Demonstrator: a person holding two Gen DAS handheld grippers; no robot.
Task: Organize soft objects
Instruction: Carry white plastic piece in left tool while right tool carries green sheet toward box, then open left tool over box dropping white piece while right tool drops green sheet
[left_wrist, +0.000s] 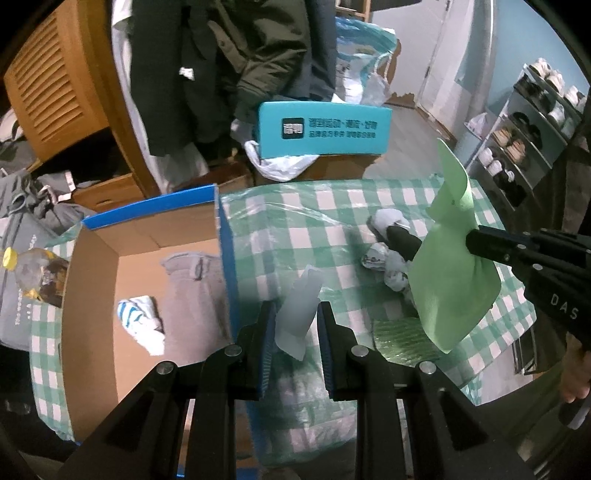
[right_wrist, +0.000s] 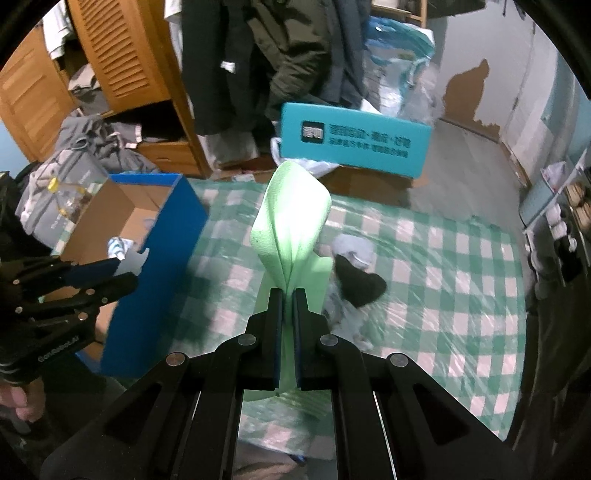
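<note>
The left tongs (left_wrist: 295, 325) are closed on a pale grey-white soft piece (left_wrist: 300, 314), maybe foam or a folded cloth; I cannot tell which. The piece stands up between the two blue-padded fingers (left_wrist: 269, 343), just beside the blue wall of the cardboard box (left_wrist: 226, 254).

The right tongs (right_wrist: 289, 295) are closed tight on a light green foam sheet (right_wrist: 291, 221). The sheet is pinched in its middle, so it folds and fans out above the tips and hangs below them. In the left wrist view the same green sheet is lifted above the bench (left_wrist: 325, 236), held from the right side.

The bench has a green and white checked cover under clear plastic film. On it, near the green sheet, lie a black sock (right_wrist: 360, 282) and some pale grey-blue cloth pieces (right_wrist: 352, 249), touching each other.

The box is open at the top and stands on the left part of the bench. Inside it there are a grey garment (left_wrist: 192, 295) and a small white cloth with blue stripes (left_wrist: 142, 321).

Behind the bench a teal box with white print (left_wrist: 323, 127) is seen, dark jackets (left_wrist: 221, 70) hang above it, and a shoe rack (left_wrist: 524, 140) stands at the right.
</note>
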